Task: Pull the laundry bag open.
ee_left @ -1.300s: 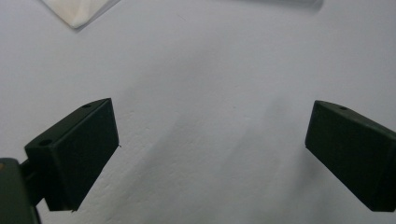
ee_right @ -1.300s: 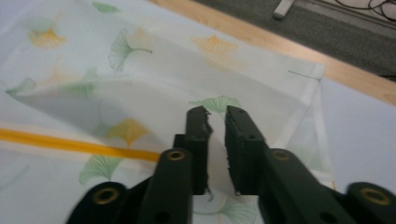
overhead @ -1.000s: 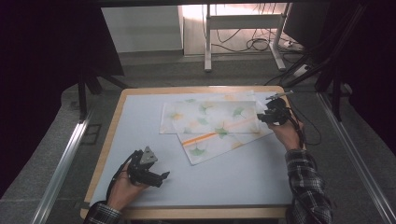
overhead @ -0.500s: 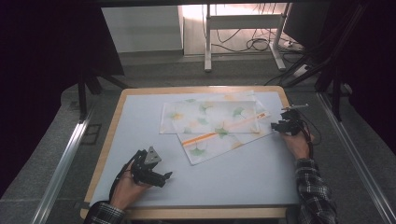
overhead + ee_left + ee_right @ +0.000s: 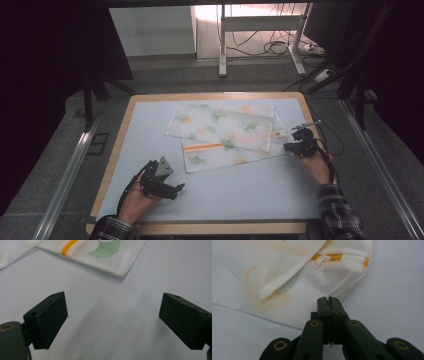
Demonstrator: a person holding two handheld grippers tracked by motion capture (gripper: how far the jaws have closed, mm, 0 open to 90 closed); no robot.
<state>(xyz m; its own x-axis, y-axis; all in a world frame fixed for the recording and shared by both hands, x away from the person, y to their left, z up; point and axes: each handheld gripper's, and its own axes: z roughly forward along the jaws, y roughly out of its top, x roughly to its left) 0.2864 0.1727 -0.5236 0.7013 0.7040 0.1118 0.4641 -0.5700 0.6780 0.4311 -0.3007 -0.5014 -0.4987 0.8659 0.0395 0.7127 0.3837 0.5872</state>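
Observation:
Two white cloth pouches with green and yellow leaf prints lie overlapped mid-table; the upper pouch [image 5: 225, 125] partly covers the lower pouch [image 5: 212, 155], which has an orange zip. In the right gripper view the lower pouch [image 5: 332, 277] shows its zip pull [image 5: 319, 261]. My right gripper [image 5: 286, 147] [image 5: 328, 299] is at that pouch's right edge. Its jaws have just been closing and now pinch the hem. My left gripper [image 5: 178, 190] [image 5: 113, 315] rests open on the mat at the front left, nothing between its fingers, and the pouch corner [image 5: 107, 255] lies ahead of it.
The pale blue mat [image 5: 240, 195] covers a wooden-rimmed table [image 5: 200, 229]. Metal rails run along both sides on the floor. A desk frame [image 5: 222, 45] and cables stand beyond the far edge.
My right hand came from the pouches' far right corner toward the near side and down, and its jaws closed on the hem. The left hand stayed put.

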